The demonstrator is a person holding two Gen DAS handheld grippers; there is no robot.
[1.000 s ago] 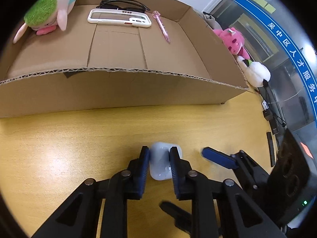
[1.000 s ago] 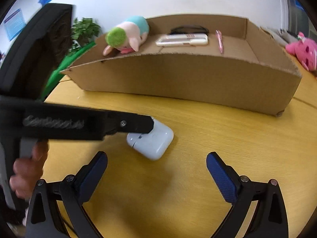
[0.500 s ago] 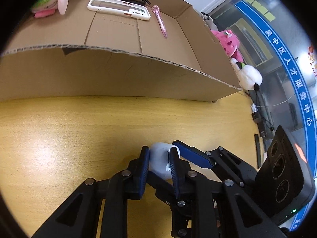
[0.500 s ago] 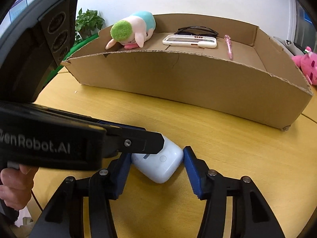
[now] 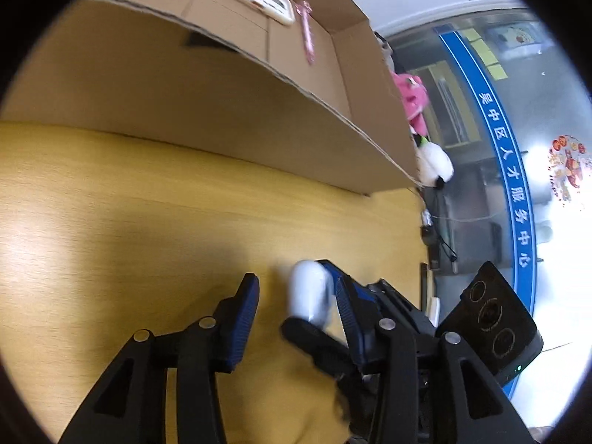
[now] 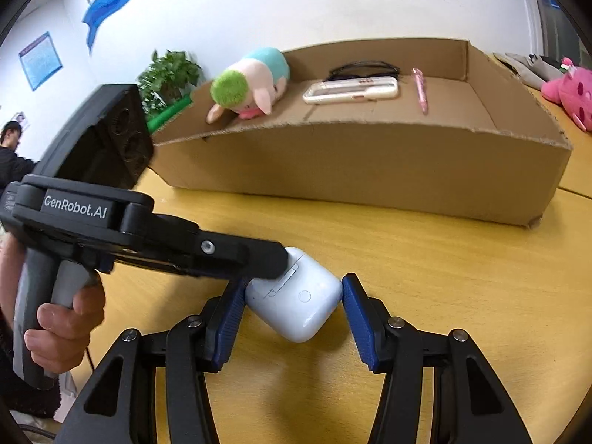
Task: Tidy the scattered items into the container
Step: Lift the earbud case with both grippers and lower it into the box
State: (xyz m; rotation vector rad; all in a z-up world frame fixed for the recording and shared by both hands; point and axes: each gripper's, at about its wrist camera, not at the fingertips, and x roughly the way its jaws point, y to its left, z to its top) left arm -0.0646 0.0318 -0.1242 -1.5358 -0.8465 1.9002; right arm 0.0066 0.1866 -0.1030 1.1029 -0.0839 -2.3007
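A white earbud case (image 6: 296, 296) lies on the yellow wooden table, in front of the cardboard box (image 6: 370, 162). My right gripper (image 6: 292, 314) is shut on the case, its blue pads against both sides. My left gripper (image 5: 296, 299) is open; the case (image 5: 309, 292) sits by its right finger, with a gap to the left finger. The left gripper's body (image 6: 148, 236) reaches in from the left in the right wrist view and touches the case's top. The box holds a plush toy (image 6: 251, 81), a white phone case (image 6: 351, 90), black glasses (image 6: 364, 68) and a pink pen (image 6: 420, 88).
A pink plush (image 6: 569, 92) and a white plush (image 5: 434, 162) lie beside the box's right end. A potted plant (image 6: 166, 77) stands behind the box's left end. The table's right edge (image 5: 421, 229) has cables beyond it. A person (image 6: 11, 155) stands far left.
My left gripper has opened and let go of the earbud case. My right gripper has closed on the case from both sides. The left wrist view has swung right, blurred.
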